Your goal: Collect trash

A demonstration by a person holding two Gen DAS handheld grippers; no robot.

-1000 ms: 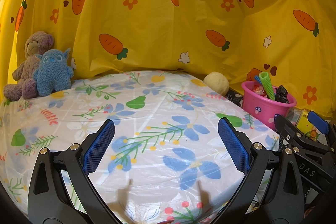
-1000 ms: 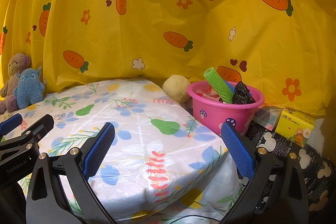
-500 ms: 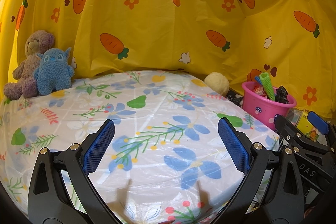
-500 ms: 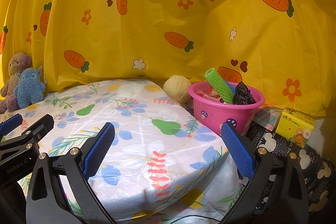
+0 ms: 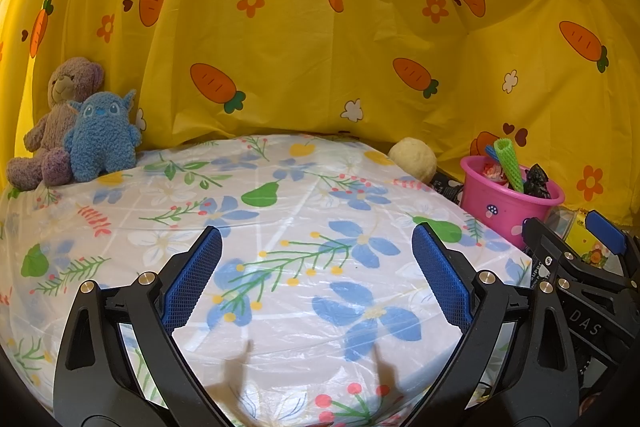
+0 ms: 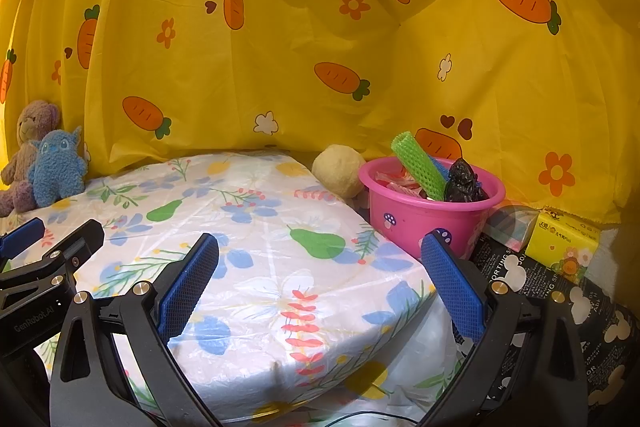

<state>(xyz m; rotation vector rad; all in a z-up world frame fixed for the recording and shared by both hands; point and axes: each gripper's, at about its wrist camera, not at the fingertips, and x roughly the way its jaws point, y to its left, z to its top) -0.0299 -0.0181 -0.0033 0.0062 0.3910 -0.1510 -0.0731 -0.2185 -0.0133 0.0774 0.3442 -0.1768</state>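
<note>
A pink bucket (image 6: 424, 223) stands just off the table's right edge, holding a green foam net tube (image 6: 420, 165), a crumpled black bag (image 6: 462, 183) and red-white wrappers. In the left wrist view the same bucket (image 5: 504, 209) sits at the far right. My left gripper (image 5: 316, 263) hovers open over the floral tablecloth (image 5: 280, 227), nothing between its blue pads. My right gripper (image 6: 318, 267) is open too, near the table's right corner, short of the bucket. Each gripper shows at the edge of the other's view.
A purple bear (image 5: 56, 123) and a blue plush toy (image 5: 102, 139) sit at the table's back left. A cream ball (image 6: 338, 171) lies beside the bucket. A yellow tissue pack (image 6: 562, 247) rests on black printed fabric (image 6: 560, 307) at right. A yellow carrot-print curtain (image 6: 320, 27) closes the back.
</note>
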